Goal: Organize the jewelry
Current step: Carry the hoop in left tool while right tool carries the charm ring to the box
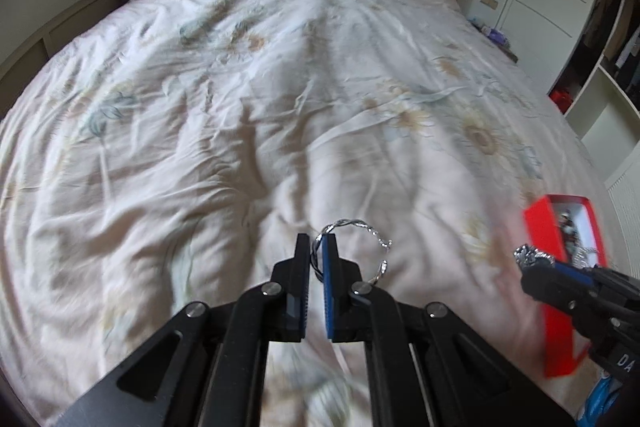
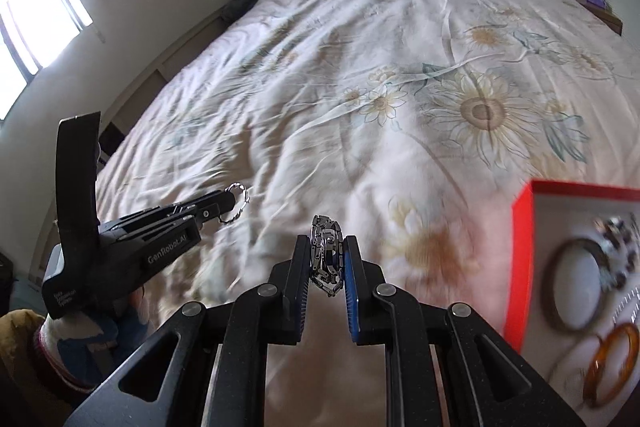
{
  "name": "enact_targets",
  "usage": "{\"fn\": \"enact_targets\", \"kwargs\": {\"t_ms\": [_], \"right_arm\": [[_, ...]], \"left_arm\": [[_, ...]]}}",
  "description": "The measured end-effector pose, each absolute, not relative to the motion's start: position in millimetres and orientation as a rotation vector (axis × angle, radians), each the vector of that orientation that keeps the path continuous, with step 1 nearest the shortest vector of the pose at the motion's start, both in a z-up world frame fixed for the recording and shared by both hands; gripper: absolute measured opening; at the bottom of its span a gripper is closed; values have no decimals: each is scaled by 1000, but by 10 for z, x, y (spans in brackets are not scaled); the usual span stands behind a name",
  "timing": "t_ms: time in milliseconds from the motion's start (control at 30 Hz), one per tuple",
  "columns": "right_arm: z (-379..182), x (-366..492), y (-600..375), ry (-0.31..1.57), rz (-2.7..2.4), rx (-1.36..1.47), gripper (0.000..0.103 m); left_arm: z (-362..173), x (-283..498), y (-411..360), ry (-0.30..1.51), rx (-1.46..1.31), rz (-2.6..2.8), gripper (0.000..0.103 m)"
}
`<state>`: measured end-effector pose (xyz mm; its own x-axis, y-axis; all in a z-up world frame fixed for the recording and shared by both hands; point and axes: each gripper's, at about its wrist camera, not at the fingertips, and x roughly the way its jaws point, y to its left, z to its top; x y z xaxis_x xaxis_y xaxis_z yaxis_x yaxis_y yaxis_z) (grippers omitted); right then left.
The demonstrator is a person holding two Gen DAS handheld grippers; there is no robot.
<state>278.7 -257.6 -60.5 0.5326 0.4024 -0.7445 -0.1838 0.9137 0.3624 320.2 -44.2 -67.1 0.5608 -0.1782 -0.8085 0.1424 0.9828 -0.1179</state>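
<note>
The left tool [image 1: 318,247] is clamped on a twisted silver bangle [image 1: 352,227], pinched at one side so its open loop stands clear above the bed [image 1: 200,107]. The right tool [image 2: 327,247] grips a bunched steel link bracelet [image 2: 326,251], likely gathered so it won't dangle. Just right of it lies the red box [image 2: 520,267]. Only the right wrist view shows its inside: a dark bangle [image 2: 560,287], an amber bangle [image 2: 612,363] and beads; the left view catches a sliver.
</note>
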Motion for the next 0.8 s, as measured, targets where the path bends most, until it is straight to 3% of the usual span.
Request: {"fn": "enact_targets", "kwargs": {"t_ms": [400,800], "right_arm": [[-360,1973,-3493,886,212,322,16],[-758,1614,-4687,927,17,384,16]], "left_arm": [[-148,2464,-1255,926,-27,-360,5],[-396,2284,-2629,997,57,-533,5]]}}
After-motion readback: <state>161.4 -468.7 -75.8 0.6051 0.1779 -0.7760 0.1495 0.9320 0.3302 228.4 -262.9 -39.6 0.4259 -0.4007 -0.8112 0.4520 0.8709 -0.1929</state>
